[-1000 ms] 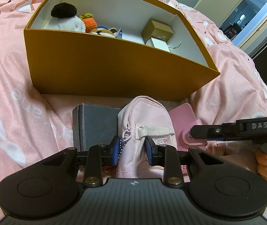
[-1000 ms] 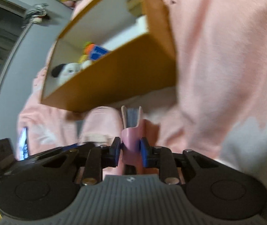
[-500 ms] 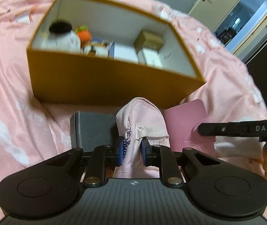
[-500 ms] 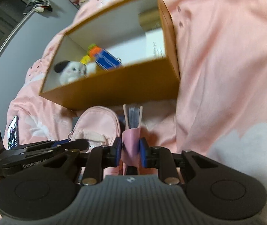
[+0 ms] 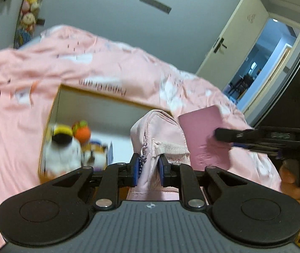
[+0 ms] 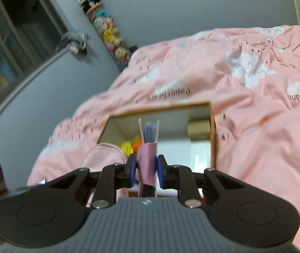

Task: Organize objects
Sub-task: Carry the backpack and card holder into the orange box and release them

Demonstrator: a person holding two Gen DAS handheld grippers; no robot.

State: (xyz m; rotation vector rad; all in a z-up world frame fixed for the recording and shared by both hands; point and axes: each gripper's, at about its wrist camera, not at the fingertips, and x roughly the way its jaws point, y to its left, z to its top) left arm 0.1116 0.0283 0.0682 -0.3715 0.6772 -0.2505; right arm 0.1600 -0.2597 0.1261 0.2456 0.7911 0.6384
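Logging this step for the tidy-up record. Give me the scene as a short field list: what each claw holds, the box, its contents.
left claw: shut on pink pouch
right claw: shut on pink notebook, page edges facing away
box: open brown cardboard box on pink bedspread
box contents: white plush toy, orange plush, small tan carton
held items: both lifted, in front of the box opening

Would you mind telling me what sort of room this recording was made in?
Most likely a bedroom: a bed under a pink cloud-print duvet, a string of plush toys hanging on the grey wall, and a door open to a hallway.
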